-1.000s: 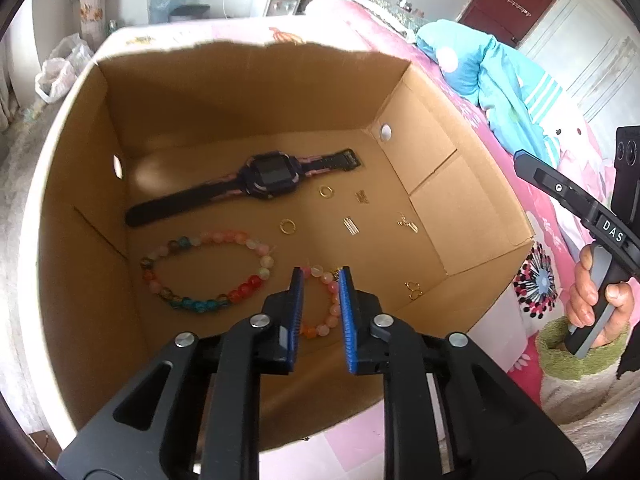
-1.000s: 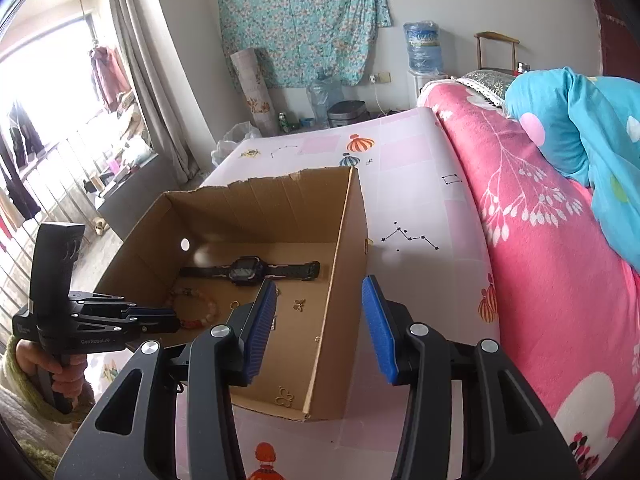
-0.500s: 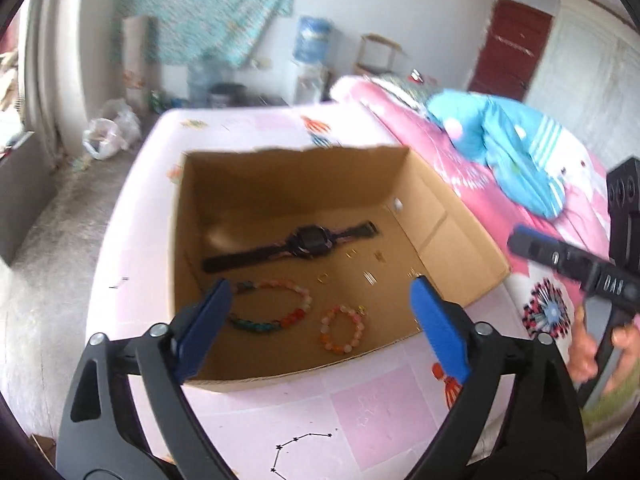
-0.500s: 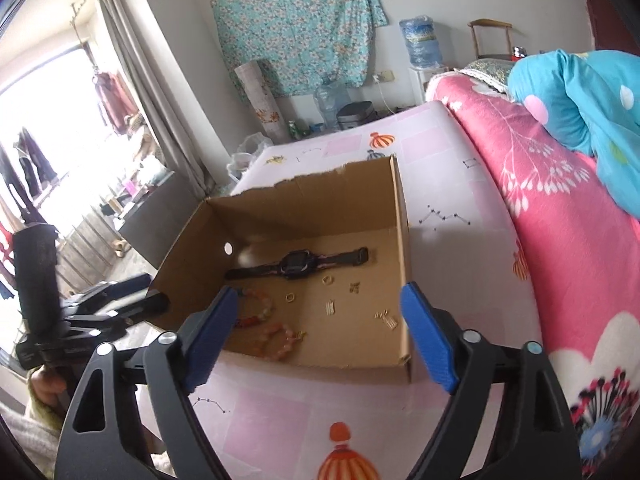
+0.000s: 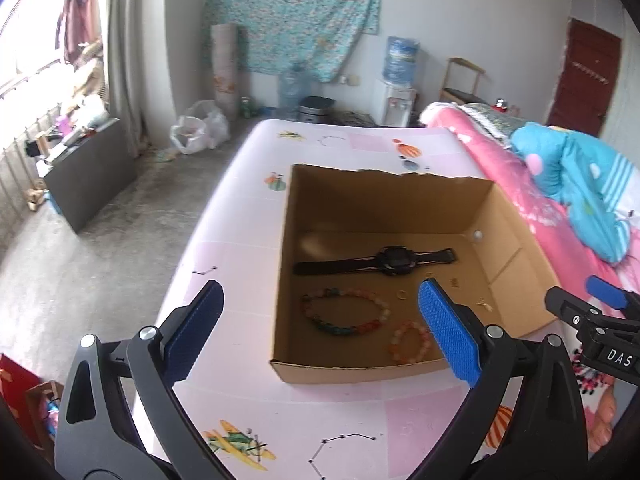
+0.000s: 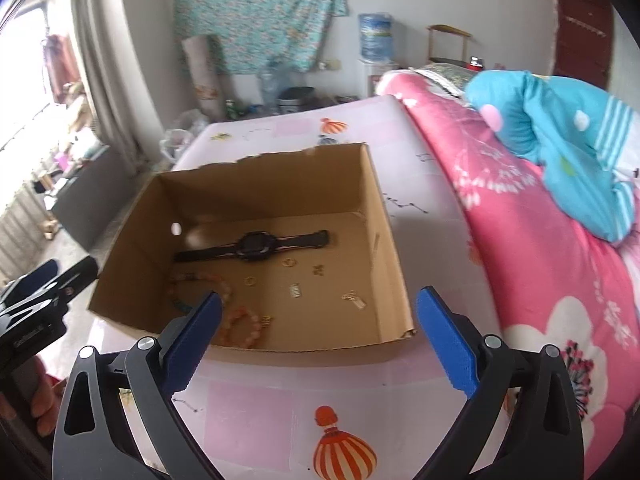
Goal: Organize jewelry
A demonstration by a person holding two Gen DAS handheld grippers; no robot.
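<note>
Left wrist view: cardboard box [image 5: 400, 200] holding jewelry ahead of both grippers — jaws just opened wide, nothing between.

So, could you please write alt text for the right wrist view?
An open cardboard box on a pink bed holds a black watch, two bead bracelets and small gold pieces. The right hand-held gripper hangs open and empty in front of it, with the left hand-held gripper at the left edge.

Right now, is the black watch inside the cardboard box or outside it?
Inside. The black watch lies flat on the floor of the cardboard box, strap stretched out, near the back wall.
</note>
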